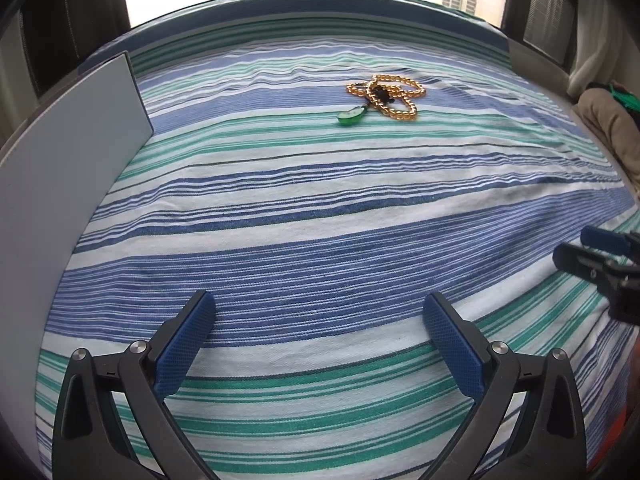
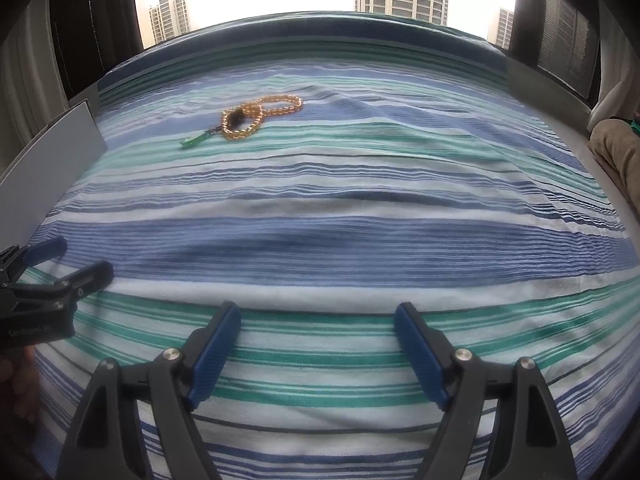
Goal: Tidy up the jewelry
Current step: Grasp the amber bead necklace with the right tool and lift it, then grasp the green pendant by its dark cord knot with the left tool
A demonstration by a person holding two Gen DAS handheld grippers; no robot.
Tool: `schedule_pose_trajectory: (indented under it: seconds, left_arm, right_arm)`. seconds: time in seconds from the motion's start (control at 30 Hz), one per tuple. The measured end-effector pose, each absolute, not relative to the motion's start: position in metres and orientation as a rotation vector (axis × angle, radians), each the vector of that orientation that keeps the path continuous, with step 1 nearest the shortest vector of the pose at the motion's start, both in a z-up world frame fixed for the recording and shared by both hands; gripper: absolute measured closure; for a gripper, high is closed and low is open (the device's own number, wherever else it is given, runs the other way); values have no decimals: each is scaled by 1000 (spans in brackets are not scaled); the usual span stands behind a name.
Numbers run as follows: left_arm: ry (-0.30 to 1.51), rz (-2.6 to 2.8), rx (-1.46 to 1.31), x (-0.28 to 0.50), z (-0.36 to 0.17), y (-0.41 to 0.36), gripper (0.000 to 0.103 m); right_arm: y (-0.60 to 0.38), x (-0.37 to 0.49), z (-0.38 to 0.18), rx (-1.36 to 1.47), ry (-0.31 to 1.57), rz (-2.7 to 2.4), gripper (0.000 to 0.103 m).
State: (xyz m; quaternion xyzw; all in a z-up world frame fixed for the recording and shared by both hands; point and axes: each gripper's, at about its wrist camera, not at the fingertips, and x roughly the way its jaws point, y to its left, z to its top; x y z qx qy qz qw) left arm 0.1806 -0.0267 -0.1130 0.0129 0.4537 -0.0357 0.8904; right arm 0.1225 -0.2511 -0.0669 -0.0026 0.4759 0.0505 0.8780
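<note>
Both of my grippers hung low over the near edge of the striped bed sheet [image 1: 320, 208], nothing between their fingers. My left gripper [image 1: 320, 308] had its blue fingers [image 1: 182, 344] spread wide, and my right gripper [image 2: 318, 320] was spread as well, a little less so; each showed at the edge of the other's view, side by side and apart.

My target, the amber bead necklace [image 1: 390, 94], lay in a loose tangle far across the sheet, well apart from both grippers, with a green pendant [image 1: 352, 115] trailing off its nearer-left side and a dark knot at its middle. A grey panel [image 1: 68, 148] stood at the bed's left edge; I could not tell whether it belonged to a jewelry box.

To do the reach well, I judged I should come in low and straight with one gripper, close on a doubled run of beads rather than the slippery pendant, and keep out of the soft wrinkled cloth, which could bunch up into the pinch.
</note>
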Motion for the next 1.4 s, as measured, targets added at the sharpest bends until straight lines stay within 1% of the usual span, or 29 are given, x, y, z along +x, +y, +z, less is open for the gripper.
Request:
schedule_pose_trajectory:
  seconds: [0.1, 0.2, 0.23, 0.27, 0.4, 0.43, 0.5, 0.53, 0.6, 0.63, 0.67, 0.7, 0.8, 0.93, 1.03, 1.07, 1.2, 1.3, 1.4]
  left_arm:
    - [942, -74, 26, 181, -113, -27, 0]
    - [942, -74, 26, 180, -113, -27, 0]
    - [942, -74, 26, 180, -113, -27, 0]
    - [942, -74, 26, 181, -113, -27, 0]
    - [941, -74, 25, 181, -113, -27, 0]
    - [941, -74, 25, 180, -113, -27, 0]
    - [941, -74, 25, 181, -113, -27, 0]
    - [941, -74, 25, 181, -113, -27, 0]
    - [941, -74, 25, 180, -113, -27, 0]
    - [941, -74, 25, 180, -113, -26, 0]
    - [941, -74, 25, 180, -113, -27, 0]
    - [941, -74, 25, 180, -113, -26, 0]
    - [941, -74, 25, 180, -113, -27, 0]
    - [947, -89, 28, 181, -113, -27, 0]
    - [1034, -135, 38, 183, -106, -25, 2]
    - [1054, -157, 15, 183, -99, -22, 5]
    - [1034, -225, -50, 182, -46, -11, 5]
    - [1005, -251, -66, 200, -9, -11, 4]
    - [983, -264, -11, 233, 4, -24, 3]
  right_arm:
    - [-256, 182, -37, 113, 1033, 182, 21]
    - [-242, 256, -14, 151, 1060, 257, 26]
    - [-233, 278, -10, 149, 1066, 273, 41]
    - [-222, 299, -9, 147, 1082, 285, 54]
    - [-179, 366, -30, 135, 1192, 292, 57]
    - [-170, 377, -38, 135, 1219, 275, 59]
    - [-157, 391, -57, 130, 1293, 230, 60]
    - [-151, 394, -66, 110, 1319, 191, 62]
    - [-140, 396, -73, 45, 1309, 142, 64]
    - [-135, 395, -72, 12, 1290, 131, 70]
    - [-132, 393, -69, 14, 1263, 141, 92]
    - [-133, 390, -64, 20, 1232, 139, 95]
    - [-141, 372, -39, 40, 1113, 182, 95]
    - [-170, 332, 17, 84, 944, 270, 95]
    - [-190, 295, 62, 72, 805, 323, 95]
    - [-196, 282, 75, 70, 763, 334, 95]
    - [-224, 235, 118, 86, 621, 370, 95]
    - [-242, 207, 139, 117, 532, 377, 95]
    - [-259, 178, 149, 143, 469, 375, 95]
